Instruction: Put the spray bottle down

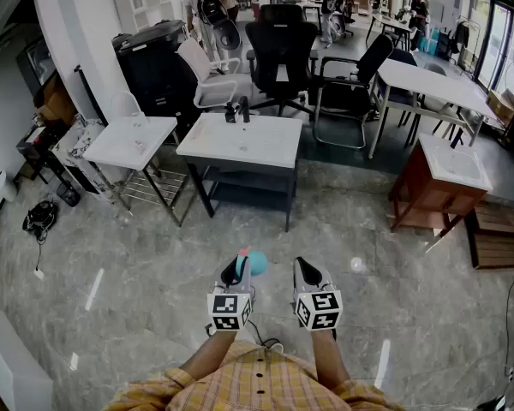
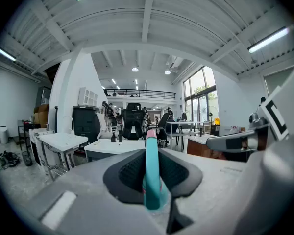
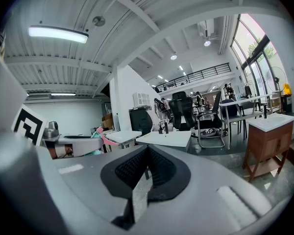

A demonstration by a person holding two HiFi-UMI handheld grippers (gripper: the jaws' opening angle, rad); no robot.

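Observation:
A teal spray bottle (image 1: 256, 263) with a pink trigger is clamped between the jaws of my left gripper (image 1: 234, 273), held in the air above the grey floor. In the left gripper view the spray bottle (image 2: 152, 180) stands upright between the black pads (image 2: 130, 173), which press on both of its sides. My right gripper (image 1: 306, 271) hovers just to the right at the same height, its jaws together and empty. The right gripper view shows the right gripper (image 3: 147, 150) with pads meeting, and the spray bottle (image 3: 96, 140) off to the left.
Ahead stands a dark-framed table with a white sink top (image 1: 240, 140) and a black faucet (image 1: 236, 110). A white sink stand (image 1: 128, 141) is at its left, a brown sink cabinet (image 1: 435, 187) at the right. Office chairs (image 1: 280, 54) and desks lie beyond.

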